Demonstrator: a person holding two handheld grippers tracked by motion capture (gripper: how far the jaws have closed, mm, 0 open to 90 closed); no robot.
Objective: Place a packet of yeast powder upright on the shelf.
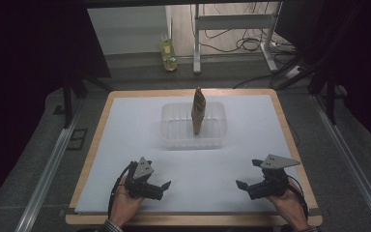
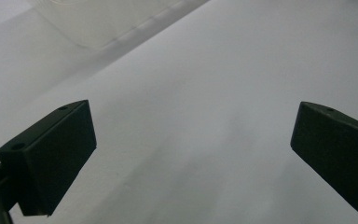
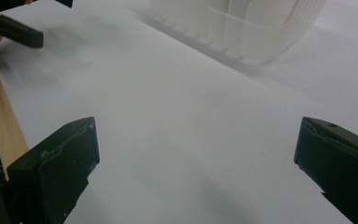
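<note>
The person's two hands are resting at the near edge of the table, each holding a black two-jaw gripper over the white sheet (image 1: 188,145) that is covering the light wooden tabletop (image 1: 96,140). The left hand (image 1: 124,203) is holding the left gripper (image 1: 162,190) with its jaws pointing toward the middle of the table; in the left gripper view the left gripper (image 2: 191,154) is standing released, its two jaws set wide apart with bare white sheet between them and nothing grasped. The right hand (image 1: 290,203) is holding the right gripper (image 1: 249,175), its jaws pointing inward toward the left gripper; in the right gripper view the right gripper (image 3: 196,158) is likewise standing released, jaws spread wide and holding nothing. The two grippers are lying well apart from each other. A clear rectangular plastic container (image 1: 171,126) is sitting on the sheet at the far middle of the table, well apart from both grippers. A brown, tapered, striped object (image 1: 198,110) is standing upright inside the container, rising above its rim; what it is cannot be told. A yellowish bottle (image 1: 168,53) is standing on the floor beyond the table.
</note>
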